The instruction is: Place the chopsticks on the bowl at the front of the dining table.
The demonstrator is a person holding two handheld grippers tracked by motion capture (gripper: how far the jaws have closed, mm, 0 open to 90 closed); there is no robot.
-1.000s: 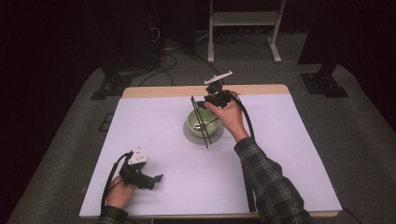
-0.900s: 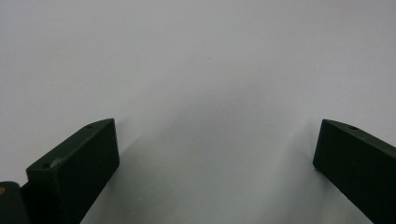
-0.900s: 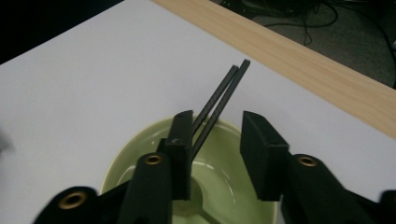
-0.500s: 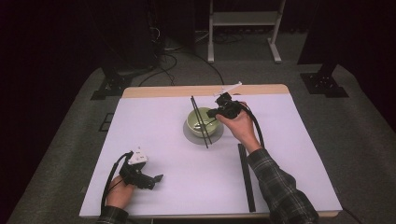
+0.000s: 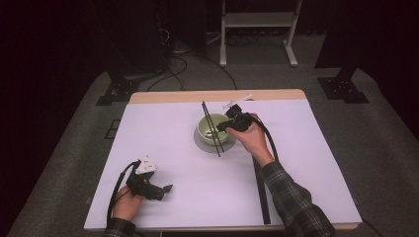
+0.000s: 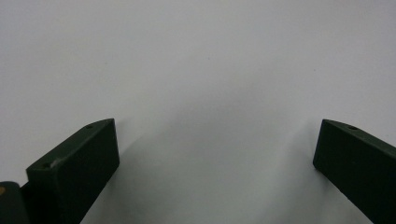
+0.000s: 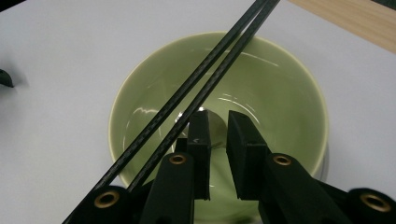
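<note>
A white, matte sheet covers the table (image 5: 197, 197), with a strip of pale wood showing along its far edge. At the near left, the left gripper (image 5: 165, 188), black plastic with a grey three-cornered plate on top, rests low over the sheet; its jaws are spread wide with only bare white surface between them. Near the middle of the table sits a round, glossy pale green bowl (image 5: 207, 129) on a grey disc. Two thin, straight black chopsticks (image 5: 211, 127) lie side by side across its rim. The right gripper (image 7: 218, 130) dips inside the bowl; its jaws have just been closing and stand nearly together, a narrow gap left between them. No writing is legible.
</note>
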